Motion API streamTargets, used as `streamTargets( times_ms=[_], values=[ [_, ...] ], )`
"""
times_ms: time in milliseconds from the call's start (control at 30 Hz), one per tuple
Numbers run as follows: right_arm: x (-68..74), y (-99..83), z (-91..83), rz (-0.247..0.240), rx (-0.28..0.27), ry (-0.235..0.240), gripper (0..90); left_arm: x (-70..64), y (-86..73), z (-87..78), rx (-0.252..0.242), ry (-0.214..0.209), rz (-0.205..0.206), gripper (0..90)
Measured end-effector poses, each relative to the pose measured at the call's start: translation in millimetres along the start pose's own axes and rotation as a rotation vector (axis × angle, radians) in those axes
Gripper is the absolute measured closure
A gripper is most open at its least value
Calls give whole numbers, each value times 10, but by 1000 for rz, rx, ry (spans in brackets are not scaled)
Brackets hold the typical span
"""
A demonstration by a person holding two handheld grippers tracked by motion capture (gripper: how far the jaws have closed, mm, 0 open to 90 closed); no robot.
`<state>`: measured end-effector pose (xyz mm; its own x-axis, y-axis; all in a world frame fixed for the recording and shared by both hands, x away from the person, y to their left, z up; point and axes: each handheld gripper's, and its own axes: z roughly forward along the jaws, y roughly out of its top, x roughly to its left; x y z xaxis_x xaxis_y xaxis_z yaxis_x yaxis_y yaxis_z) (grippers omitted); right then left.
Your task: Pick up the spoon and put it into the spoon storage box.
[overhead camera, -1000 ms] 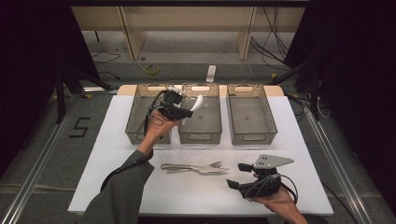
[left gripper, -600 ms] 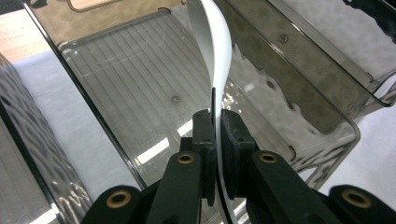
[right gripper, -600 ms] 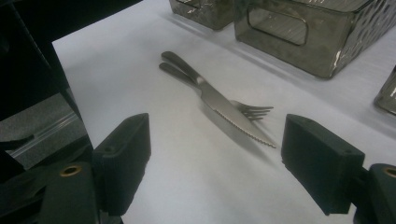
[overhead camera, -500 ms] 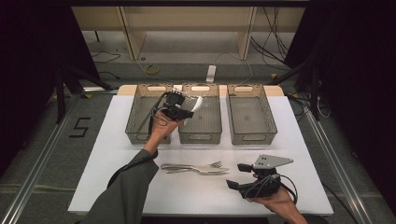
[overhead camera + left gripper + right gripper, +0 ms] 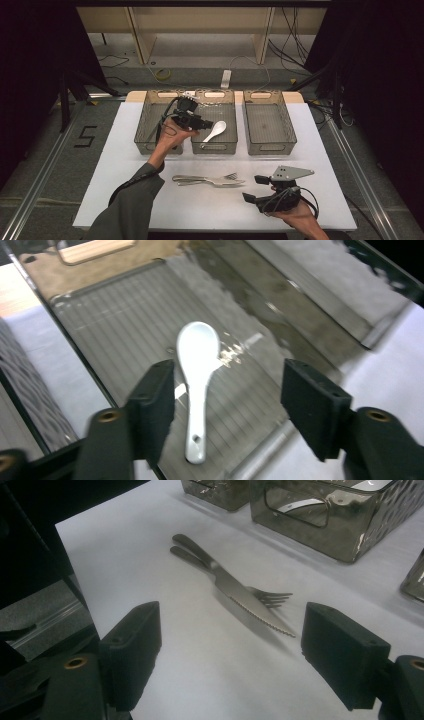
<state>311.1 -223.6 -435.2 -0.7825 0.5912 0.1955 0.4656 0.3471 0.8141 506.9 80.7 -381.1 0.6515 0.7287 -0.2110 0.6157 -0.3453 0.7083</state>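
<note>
Glossy white ceramic-looking spoon point(image 5: 196, 372); shiny metal knife point(image 5: 235, 590); matt white table point(image 5: 115, 165).

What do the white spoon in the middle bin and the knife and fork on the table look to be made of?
White spoon: glossy, opaque white with a thick body, likely glazed ceramic, possibly melamine. Serrated knife and fork: grey with a mirror-like sheen, apparently polished steel. Grey middle bin: perforated, looks like metal mesh.
</note>
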Motion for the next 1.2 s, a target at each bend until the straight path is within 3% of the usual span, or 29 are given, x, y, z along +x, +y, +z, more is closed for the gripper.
streamTargets(
  times_ms=[167,300,400,500,567,1000,1200],
  values=[
    [3,1,0,0,-1,-5,251,-112,-216,-183,18,-44,95,272],
    [-2,1,2,1,1,-5,251,-144,-424,-265,27,-70,132,236],
    [8,9,2,-1,-1,-7,251,-205,-480,-247,84,-39,196,214],
    [26,9,5,-10,2,-7,251,-255,-529,-253,98,-67,221,212],
    [23,10,1,-8,-2,-6,251,-283,-571,-250,130,-55,264,207],
    [23,6,2,-6,1,-4,250,-355,-738,-211,240,-76,345,197],
    [23,5,2,-7,1,-5,250,-364,-795,-210,254,-89,350,194]
  ],
)
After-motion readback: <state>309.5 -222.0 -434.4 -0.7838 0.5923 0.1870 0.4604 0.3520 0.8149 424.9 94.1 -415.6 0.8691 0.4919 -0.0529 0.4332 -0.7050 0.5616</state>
